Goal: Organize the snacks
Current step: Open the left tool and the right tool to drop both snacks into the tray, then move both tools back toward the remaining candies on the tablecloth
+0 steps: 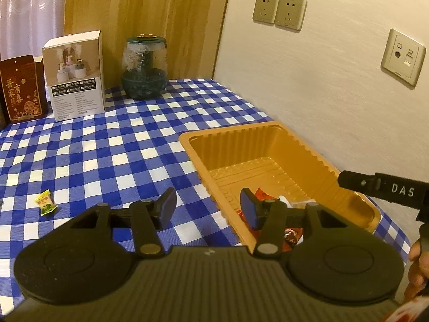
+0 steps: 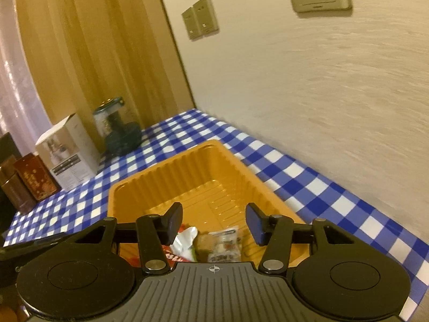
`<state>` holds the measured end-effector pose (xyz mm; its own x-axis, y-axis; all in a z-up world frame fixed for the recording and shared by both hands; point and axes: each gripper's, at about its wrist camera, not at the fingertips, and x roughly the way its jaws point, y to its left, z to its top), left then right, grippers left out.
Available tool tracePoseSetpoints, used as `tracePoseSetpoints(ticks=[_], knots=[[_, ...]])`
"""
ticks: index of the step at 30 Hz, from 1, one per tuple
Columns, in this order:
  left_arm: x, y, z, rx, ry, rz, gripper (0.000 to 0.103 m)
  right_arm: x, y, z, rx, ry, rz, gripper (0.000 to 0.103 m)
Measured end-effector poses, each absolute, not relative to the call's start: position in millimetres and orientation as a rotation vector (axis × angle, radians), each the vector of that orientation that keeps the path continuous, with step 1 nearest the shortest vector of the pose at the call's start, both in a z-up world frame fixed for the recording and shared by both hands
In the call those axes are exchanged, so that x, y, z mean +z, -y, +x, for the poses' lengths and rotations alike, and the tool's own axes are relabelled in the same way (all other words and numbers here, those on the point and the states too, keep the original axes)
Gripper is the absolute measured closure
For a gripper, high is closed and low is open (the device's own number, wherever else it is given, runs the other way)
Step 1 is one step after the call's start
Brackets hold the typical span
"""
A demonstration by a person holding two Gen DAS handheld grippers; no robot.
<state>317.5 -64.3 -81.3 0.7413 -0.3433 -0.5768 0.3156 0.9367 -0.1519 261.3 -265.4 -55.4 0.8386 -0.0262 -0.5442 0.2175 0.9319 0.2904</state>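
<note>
An orange plastic tray [image 1: 228, 131] sits on the blue-checked tablecloth by the wall. In its near end lie several wrapped snacks: a red packet [image 1: 264, 195], a clear-wrapped bar [image 2: 224, 244] and a white-green wrapper [image 2: 185, 241]. One yellow-green candy [image 1: 45, 202] lies alone on the cloth at the left. My left gripper [image 1: 209, 206] is open and empty, straddling the tray's left rim. My right gripper [image 2: 214, 221] hangs open over the tray's [image 2: 161, 166] near end, above the snacks; its pads touch none of them. Its black body [image 1: 383, 187] shows at the right edge of the left wrist view.
At the back of the table stand a white product box [image 1: 76, 77], a dark red box [image 1: 21, 91] and a green glass jar [image 1: 144, 72]. A cream wall with sockets [image 1: 278, 10] runs close along the tray's right side. A hand [image 1: 418, 265] shows at the right.
</note>
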Motion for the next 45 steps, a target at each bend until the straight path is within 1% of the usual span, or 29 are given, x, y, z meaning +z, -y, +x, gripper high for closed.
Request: tracePoseSetpoints(ticks=[11,20,40,45], knots=[[-79,54,315,-0.347,-0.633,-0.040,0.052,-53,268,256,-0.186,-0.536,0.354,0.050],[-77,34,313,-0.298,-0.632,-0.037,0.051,-47,240,261,-0.096,-0.520,0.289,0.050],[-78,-72,300,-0.076,-0.640,-0.092,0.049,-43,140,282,0.124,-0.511,0.156,0.050],[-78,-102,297,-0.004,-0.637,-0.115,0.046,-44,113,290,0.184,-0.507,0.117,0.050]])
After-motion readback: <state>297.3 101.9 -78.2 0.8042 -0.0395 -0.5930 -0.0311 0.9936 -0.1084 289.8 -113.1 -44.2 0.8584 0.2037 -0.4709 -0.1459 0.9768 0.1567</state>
